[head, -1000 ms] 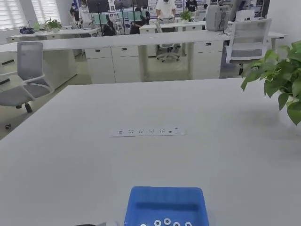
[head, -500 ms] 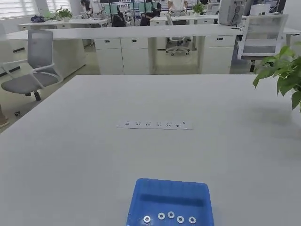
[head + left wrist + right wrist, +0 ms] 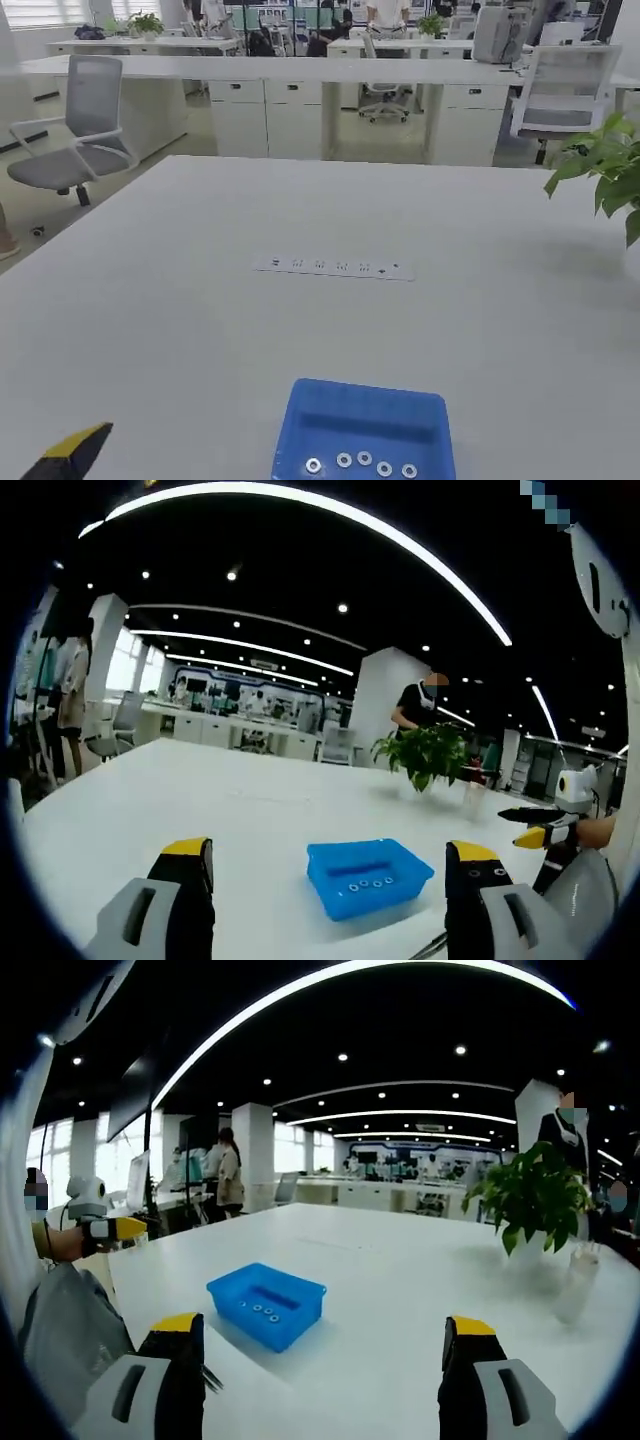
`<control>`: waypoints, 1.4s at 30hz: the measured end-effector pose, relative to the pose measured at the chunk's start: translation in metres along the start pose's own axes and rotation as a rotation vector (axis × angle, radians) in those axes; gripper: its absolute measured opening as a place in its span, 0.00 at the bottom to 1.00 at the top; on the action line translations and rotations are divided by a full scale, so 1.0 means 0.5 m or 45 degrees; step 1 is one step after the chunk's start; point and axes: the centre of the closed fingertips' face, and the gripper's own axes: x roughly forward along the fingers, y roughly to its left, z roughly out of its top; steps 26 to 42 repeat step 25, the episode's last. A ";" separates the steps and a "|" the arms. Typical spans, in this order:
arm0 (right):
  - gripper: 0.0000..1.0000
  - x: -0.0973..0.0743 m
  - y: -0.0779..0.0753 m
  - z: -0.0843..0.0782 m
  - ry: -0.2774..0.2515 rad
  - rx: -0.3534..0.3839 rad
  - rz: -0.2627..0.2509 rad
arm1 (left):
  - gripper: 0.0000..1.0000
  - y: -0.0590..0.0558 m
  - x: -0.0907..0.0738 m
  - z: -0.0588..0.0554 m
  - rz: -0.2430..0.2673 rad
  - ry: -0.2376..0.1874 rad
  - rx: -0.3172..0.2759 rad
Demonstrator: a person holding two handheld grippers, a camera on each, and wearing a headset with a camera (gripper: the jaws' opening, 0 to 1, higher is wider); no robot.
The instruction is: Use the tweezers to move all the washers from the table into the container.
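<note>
A blue container (image 3: pixel 365 428) stands on the white table (image 3: pixel 200 330) near its front edge, with several silver washers (image 3: pixel 362 464) in a row inside. In the left gripper view the container (image 3: pixel 368 877) and its washers (image 3: pixel 364 885) lie ahead of my left gripper (image 3: pixel 327 880), which is open and holds nothing. My right gripper (image 3: pixel 322 1355) is also open and empty, with the container (image 3: pixel 266 1305) ahead to its left. A yellow-tipped jaw of a gripper (image 3: pixel 72 452) pokes in at the head view's bottom left. A thin dark pointed thing (image 3: pixel 208 1378), perhaps the tweezers, lies on the table.
A white power strip (image 3: pixel 333 267) lies across the table's middle. A leafy plant (image 3: pixel 602 170) stands at the right edge. An office chair (image 3: pixel 75 130) and desks sit beyond the table. A person (image 3: pixel 413 708) stands behind the plant (image 3: pixel 425 755).
The head camera has shifted, so the container sits higher in the picture and its washers show fully. A yellow-tipped jaw has come into the bottom left corner.
</note>
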 end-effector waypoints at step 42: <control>0.99 -0.005 -0.031 0.004 -0.044 0.078 -0.067 | 0.98 0.020 0.001 0.009 0.013 -0.055 -0.082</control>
